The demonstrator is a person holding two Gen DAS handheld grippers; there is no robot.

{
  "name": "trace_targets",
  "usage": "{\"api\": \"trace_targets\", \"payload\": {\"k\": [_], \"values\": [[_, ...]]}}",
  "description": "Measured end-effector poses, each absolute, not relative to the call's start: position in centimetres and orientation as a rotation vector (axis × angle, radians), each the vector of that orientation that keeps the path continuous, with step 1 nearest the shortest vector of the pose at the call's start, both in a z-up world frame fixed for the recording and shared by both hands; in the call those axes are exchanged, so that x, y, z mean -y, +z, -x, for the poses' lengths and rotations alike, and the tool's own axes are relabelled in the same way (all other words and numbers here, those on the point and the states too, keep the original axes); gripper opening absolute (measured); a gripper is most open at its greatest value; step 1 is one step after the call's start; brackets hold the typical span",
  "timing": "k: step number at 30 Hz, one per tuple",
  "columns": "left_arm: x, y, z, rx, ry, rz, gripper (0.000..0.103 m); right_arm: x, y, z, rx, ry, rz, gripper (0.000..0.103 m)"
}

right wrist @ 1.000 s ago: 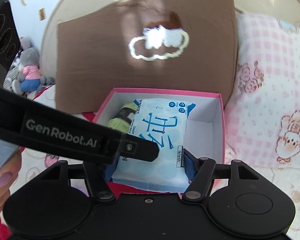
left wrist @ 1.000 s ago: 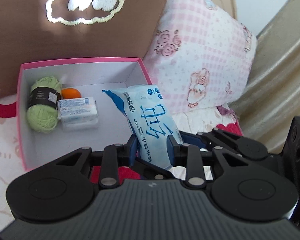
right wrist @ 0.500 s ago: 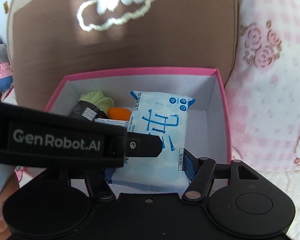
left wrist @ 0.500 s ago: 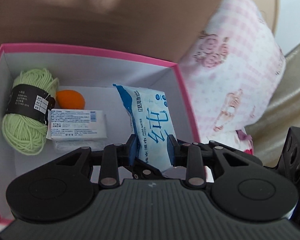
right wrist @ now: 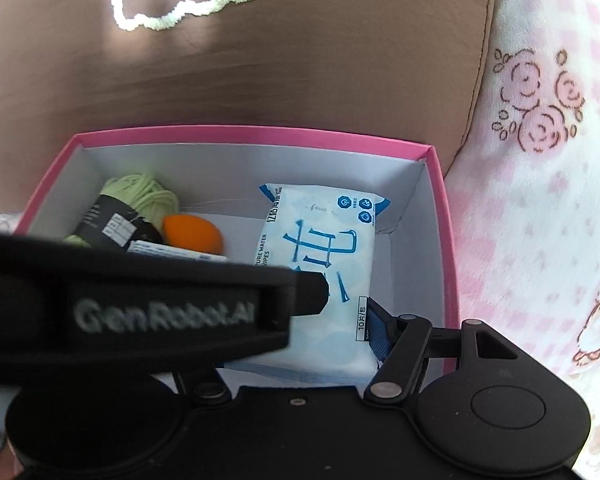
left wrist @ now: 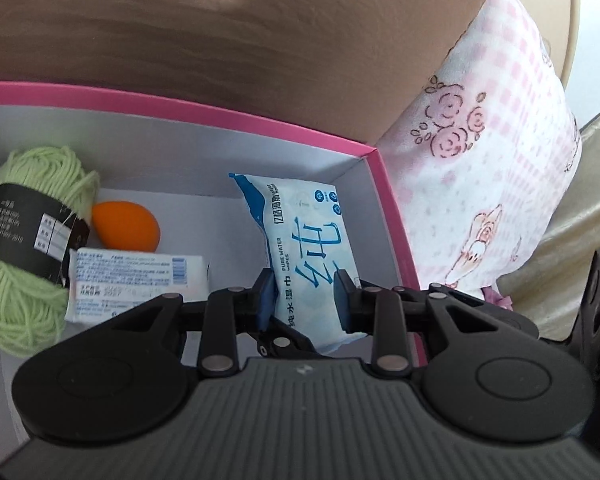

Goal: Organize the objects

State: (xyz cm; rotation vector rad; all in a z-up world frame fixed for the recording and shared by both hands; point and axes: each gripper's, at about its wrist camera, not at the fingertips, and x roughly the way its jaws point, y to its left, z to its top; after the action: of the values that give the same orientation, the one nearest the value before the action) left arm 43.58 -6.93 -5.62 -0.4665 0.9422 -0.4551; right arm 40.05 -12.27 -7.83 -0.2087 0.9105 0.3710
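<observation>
Wet-wipes pack (left wrist: 306, 260), blue and white, pinched at its near end by both tongs, inside the right part of the box near its right wall. Brown cushion (left wrist: 220, 40) with a cloud outline behind, pink rose-print pillow (left wrist: 496, 184) to the right. Pink box (left wrist: 392, 200) with white inside. Left gripper (left wrist: 305, 296) narrow, clamped across the pack's thickness. Right gripper (right wrist: 300, 320) half-wide, closed on the pack's width, its left finger hidden behind the other tool. Green yarn ball (left wrist: 32, 240) at box left; white tissue packet (left wrist: 140, 280) beside it, touching; orange egg-shaped sponge (left wrist: 126, 226) behind the packet.
</observation>
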Motion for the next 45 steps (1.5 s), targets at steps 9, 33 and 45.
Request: {"api": "trace_targets", "payload": {"k": [9,33,45], "values": [[6.6,-6.0,-44.1,-0.97,-0.439,0.479,0.029,10.7,-8.3,-40.9,-0.911,0.403,0.277,0.077],[6.0,0.7,-36.4,-0.931,-0.416,0.312,0.043,13.4,-2.3,-33.7,-0.871,0.55,0.23,0.081],[3.6,7.3,-27.7,-0.838,-0.481,0.179,0.071,16.3,2.1,-27.1,-0.826,0.515,0.231,0.087]]}}
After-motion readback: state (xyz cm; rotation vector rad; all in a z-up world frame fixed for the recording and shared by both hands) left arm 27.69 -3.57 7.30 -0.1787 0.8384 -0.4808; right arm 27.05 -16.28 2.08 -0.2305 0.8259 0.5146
